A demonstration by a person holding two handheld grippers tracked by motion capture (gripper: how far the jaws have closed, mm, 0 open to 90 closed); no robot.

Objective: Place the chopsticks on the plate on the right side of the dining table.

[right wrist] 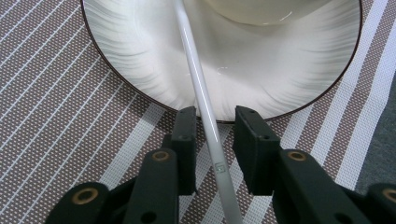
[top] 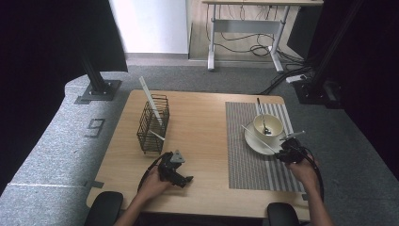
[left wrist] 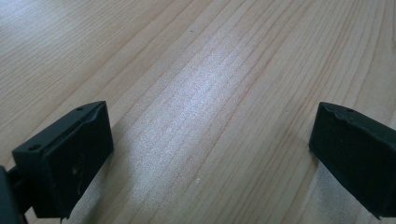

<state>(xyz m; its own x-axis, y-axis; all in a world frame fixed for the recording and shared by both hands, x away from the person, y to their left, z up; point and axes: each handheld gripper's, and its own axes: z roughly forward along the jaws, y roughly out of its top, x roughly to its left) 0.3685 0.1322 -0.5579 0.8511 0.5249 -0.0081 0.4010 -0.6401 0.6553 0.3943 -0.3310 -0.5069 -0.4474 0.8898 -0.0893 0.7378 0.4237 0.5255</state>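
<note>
At the near left of the table [top: 202, 188], the left gripper [top: 181, 179] rests on the bare wood with its jaws spread wide and nothing between them; its own view shows plain wood grain between the two black pads [left wrist: 70, 158].

At the near right, over the striped placemat [top: 249, 165], the right gripper [top: 284, 153] sits at the near edge of the saucer [right wrist: 140, 60]. A white chopstick [right wrist: 205, 112] runs between its jaws, its far part lying across the saucer and its near end over the mat. In the right gripper view there is a gap on either side of the stick, so the pads are not pressing on it: the jaws stand loosened around the chopstick, not clenched on it.

On the saucer stands a cream cup [top: 268, 125] with a spoon [top: 261, 115] leaning in it. Farther left, the wire basket [top: 153, 125] holds other white sticks upright.

By my reading, the step in hand is setting the chopstick down on the saucer beside the cup, and the release looks just about made. The next move would call for drawing the right gripper straight back and up, keeping the jaws clear so the stick does not get nudged or rolled off the rim, then reaching across to the basket for another stick.
</note>
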